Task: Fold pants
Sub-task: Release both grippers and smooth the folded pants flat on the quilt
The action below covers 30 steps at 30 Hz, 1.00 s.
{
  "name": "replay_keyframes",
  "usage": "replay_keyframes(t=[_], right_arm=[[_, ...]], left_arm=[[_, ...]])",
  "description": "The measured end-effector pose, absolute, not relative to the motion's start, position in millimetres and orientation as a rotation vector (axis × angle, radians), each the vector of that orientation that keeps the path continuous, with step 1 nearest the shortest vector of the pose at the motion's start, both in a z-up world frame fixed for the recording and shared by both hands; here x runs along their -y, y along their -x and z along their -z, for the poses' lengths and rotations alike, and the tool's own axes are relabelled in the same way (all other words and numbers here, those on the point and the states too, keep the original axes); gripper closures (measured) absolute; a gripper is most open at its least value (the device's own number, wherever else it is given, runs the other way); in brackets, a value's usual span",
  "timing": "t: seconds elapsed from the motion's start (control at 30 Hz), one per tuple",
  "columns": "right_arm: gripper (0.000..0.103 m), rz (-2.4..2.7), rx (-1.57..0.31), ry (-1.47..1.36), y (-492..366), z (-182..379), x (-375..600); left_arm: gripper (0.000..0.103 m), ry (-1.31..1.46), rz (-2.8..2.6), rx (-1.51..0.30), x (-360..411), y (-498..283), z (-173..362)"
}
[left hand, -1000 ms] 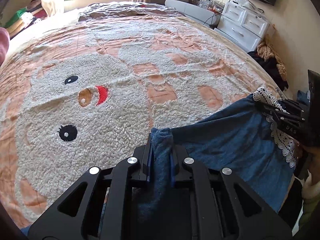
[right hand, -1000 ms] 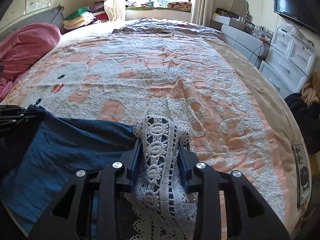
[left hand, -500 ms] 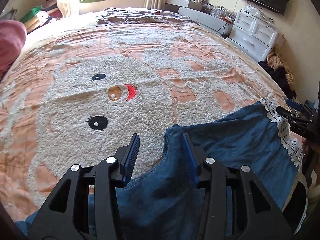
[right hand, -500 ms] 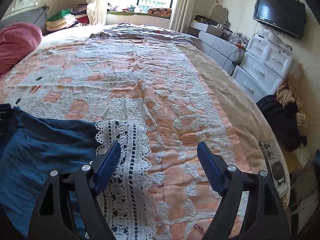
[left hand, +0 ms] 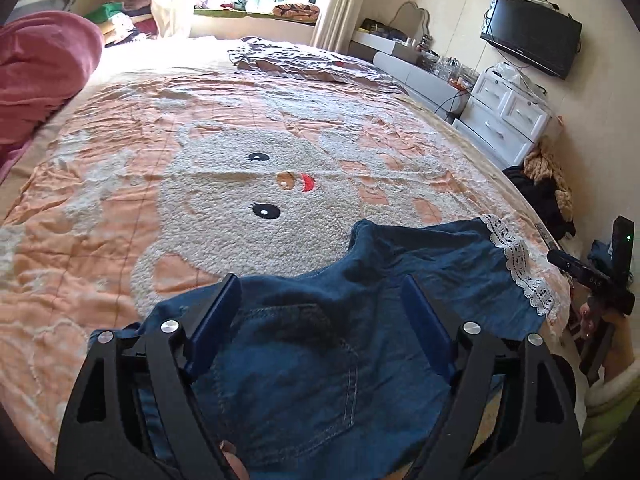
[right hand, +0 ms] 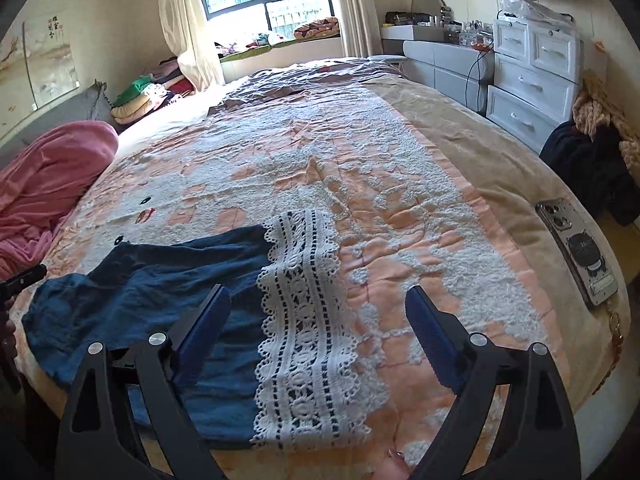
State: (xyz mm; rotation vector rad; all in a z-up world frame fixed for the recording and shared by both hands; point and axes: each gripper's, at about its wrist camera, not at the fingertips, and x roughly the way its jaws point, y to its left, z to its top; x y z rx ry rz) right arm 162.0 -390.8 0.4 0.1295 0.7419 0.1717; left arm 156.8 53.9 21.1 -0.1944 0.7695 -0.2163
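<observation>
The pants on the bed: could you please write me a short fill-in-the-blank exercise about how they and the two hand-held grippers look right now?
1. The blue pants lie on the ____.
2. The hem of the pants carries a band of white ____.
3. The left hand-held gripper has just been opening; its jaws are ____, with nothing pressed between them.
4. A ____ hangs on the wall above the white drawers.

Missing words: bed; lace; open; television

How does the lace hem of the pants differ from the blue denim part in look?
The lace hem is white and openwork, with holes and scalloped edges; the denim part is solid dark blue. The lace hem forms a narrow band at one end; the denim part covers a far wider area. Both lie flat on the bedspread, released.
</observation>
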Motion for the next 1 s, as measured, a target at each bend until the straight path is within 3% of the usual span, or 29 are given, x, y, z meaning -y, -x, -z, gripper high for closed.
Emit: replay_keyframes(t=[0.37,0.7,0.93,0.97,1.0], right_arm=[[0.013,-0.147,-0.841,-0.286,-131,32,396],[0.014,-0.147,-0.876,-0.334,-123,42,389],[0.03,-0.119,-0.893,-0.308,-121,43,388],[0.037,-0.112,-0.891,-0.305,-121,43,388],[0.039,-0.103,-0.892,-0.299,-122,44,388]], left_arm=[[0.014,0.252,0.007,-0.799,-133,-76,2],[0.013,0.474,0.095,-0.876,-141,-84,31],[0.014,0.514,0.009,-0.914,-118,-91,45],[0.016,0.531,0.003,-0.906,-118,-93,45],[0.031,0.53,-0.002,-0.907,-115,-94,46]])
